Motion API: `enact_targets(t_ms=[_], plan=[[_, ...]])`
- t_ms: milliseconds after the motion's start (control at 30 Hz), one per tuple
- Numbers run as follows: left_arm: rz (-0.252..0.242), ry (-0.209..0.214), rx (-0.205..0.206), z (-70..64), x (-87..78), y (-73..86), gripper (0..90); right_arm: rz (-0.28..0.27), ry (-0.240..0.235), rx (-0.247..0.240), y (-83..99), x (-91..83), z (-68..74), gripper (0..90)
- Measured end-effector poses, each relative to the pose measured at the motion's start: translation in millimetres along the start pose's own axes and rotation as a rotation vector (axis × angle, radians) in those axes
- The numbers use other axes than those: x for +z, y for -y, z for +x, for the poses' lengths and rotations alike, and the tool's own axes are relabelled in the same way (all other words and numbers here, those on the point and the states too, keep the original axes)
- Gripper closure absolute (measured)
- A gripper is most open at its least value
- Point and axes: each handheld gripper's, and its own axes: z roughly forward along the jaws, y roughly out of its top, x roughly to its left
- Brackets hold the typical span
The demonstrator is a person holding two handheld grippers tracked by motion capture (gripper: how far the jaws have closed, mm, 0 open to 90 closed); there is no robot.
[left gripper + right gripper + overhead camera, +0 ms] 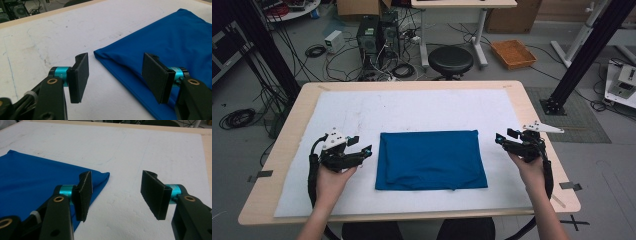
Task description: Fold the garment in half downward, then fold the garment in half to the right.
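A folded blue cloth (431,160) lies flat in the middle of the white mat (412,107). My left gripper (365,149) hovers just off its left edge, open, with nothing between the jaws. In the left gripper view the cloth (175,42) has its near corner just past the gap of the left gripper (120,75). My right gripper (500,138) is off the cloth's right edge, open and empty. In the right gripper view the cloth (32,180) has a corner behind the left jaw of the right gripper (120,192).
The wooden table (532,107) extends beyond the mat on all sides. Behind it on the floor are a black stool (450,60), computer towers (377,35), loose cables and an orange tray (513,53). Black frame legs (582,55) stand right of the table.
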Motion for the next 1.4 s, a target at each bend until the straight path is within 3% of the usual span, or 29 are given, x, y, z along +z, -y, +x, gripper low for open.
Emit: enact_targets(t_ms=[267, 400, 567, 767, 967, 1167, 1267, 1400], plan=[[-0.003, 0.003, -0.048, -1.8, -2.1, 2.5, 39.0, -0.018, 0.009, 0.007, -1.7, -6.0, -1.0, 42.8], [0.034, 0.005, -0.068, -8.0, 0.6, 8.5, 39.0, -0.02, 0.007, 0.007, -2.3, -7.1, 0.8, 42.8], [0.068, 0.006, -0.131, -13.5, -0.9, 22.8, 40.0, -0.03, 0.001, 0.01, -3.3, -9.2, 2.3, 42.8], [0.069, -0.002, -0.206, -21.3, -10.9, 33.6, 42.1, -0.053, 0.0, 0.021, -3.9, -13.9, 0.2, 42.8], [0.105, 0.044, -0.3, -37.2, -7.1, 41.6, 43.1, -0.056, 0.001, 0.024, -3.0, -16.7, -0.6, 42.8], [0.132, 0.093, -0.421, -48.9, 1.2, 50.4, 44.0, -0.058, -0.011, 0.008, -5.1, -16.0, 5.9, 42.8], [0.131, 0.103, -0.454, -50.8, 3.4, 53.1, 44.0, -0.053, -0.015, 0.001, -5.2, -15.0, 8.6, 42.9], [0.137, 0.108, -0.445, -57.8, 7.3, 51.4, 43.9, -0.054, -0.019, -0.004, -4.6, -15.5, 9.6, 42.9]])
